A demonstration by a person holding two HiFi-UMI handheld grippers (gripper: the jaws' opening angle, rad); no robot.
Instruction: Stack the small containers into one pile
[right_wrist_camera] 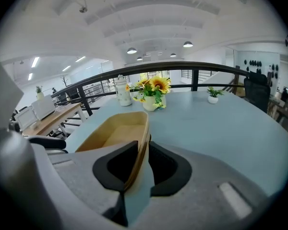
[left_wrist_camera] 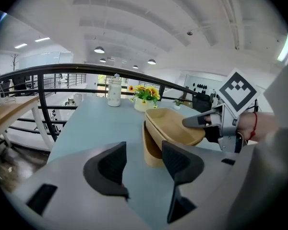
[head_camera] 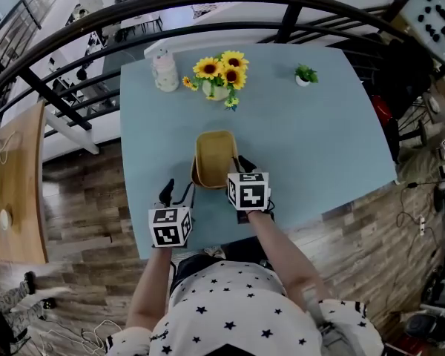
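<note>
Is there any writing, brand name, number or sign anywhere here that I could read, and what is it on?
No readable word or number shows in any view.
Left marker cube and right marker cube: black-and-white square patterns only, no letters.
White bottle: any print is too small to tell.
Upper tan container and lower tan container: plain, no label showing.
</note>
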